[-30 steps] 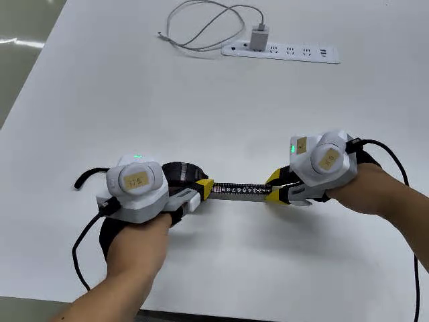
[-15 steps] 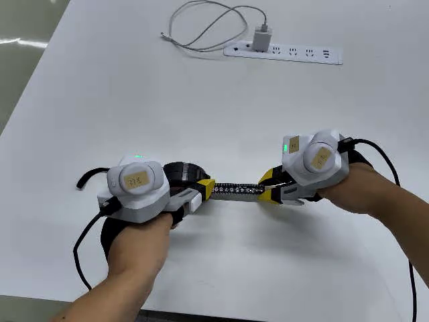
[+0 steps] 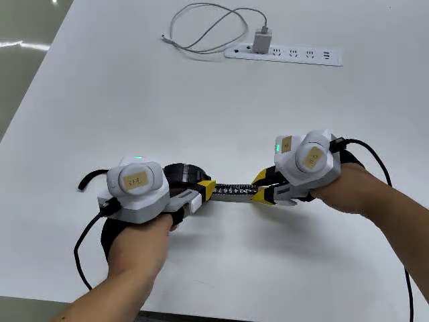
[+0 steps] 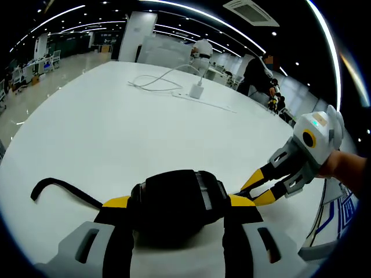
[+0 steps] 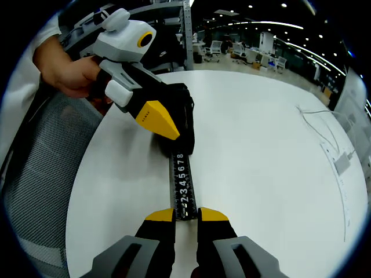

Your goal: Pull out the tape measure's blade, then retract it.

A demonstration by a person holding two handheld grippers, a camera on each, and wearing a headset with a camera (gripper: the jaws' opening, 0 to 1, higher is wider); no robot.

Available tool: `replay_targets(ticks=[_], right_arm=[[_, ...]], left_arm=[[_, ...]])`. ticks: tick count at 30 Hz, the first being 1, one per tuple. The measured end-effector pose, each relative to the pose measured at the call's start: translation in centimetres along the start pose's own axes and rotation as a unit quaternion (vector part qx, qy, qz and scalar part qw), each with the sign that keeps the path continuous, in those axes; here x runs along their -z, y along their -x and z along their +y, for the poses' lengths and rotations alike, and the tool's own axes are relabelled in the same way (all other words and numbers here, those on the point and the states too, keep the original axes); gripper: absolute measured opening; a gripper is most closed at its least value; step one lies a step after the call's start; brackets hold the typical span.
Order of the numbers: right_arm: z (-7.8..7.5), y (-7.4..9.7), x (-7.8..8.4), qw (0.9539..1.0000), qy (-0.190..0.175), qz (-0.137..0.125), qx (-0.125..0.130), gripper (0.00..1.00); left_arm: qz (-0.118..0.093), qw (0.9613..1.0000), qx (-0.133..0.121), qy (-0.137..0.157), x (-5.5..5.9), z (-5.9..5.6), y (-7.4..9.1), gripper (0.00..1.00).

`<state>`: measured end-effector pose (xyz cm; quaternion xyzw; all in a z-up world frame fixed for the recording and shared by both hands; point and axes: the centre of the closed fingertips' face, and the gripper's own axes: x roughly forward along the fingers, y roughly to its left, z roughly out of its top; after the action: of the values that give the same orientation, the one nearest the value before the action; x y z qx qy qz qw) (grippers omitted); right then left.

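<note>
A black tape measure case (image 3: 179,173) sits on the white table (image 3: 221,107), and my left gripper (image 3: 201,188) is shut on it. In the left gripper view the case (image 4: 174,200) sits squeezed between the yellow-tipped jaws, with its black wrist strap (image 4: 58,188) trailing to the left. A short length of numbered blade (image 3: 231,190) runs from the case to my right gripper (image 3: 260,188), which is shut on the blade's end. In the right gripper view the blade (image 5: 181,185) shows the marks up to about 8, and its tip is pinched at my right gripper (image 5: 185,217). The case (image 5: 182,119) lies just beyond.
A white power strip (image 3: 281,52) lies at the far side of the table, with a charger (image 3: 261,37) plugged in and a looped cable (image 3: 201,27). The table's left edge (image 3: 30,100) drops to the floor. Black cords trail from both grippers.
My right gripper has moved left toward the case with the blade end in it, so less blade is out. The left gripper and case have stayed put.
</note>
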<state>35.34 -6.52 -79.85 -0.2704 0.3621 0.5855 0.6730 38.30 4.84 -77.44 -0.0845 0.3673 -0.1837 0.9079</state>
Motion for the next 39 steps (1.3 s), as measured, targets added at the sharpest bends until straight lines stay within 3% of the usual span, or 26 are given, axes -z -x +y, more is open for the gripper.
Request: replay_targets(ticks=[39], right_arm=[[0.4, -2.6, -3.6, 0.9995, -0.001, -0.027, -0.013, 0.10]], left_arm=[[-0.001, 0.9999, 0.006, 0.010, 0.0, 0.1, 0.0, 0.58]])
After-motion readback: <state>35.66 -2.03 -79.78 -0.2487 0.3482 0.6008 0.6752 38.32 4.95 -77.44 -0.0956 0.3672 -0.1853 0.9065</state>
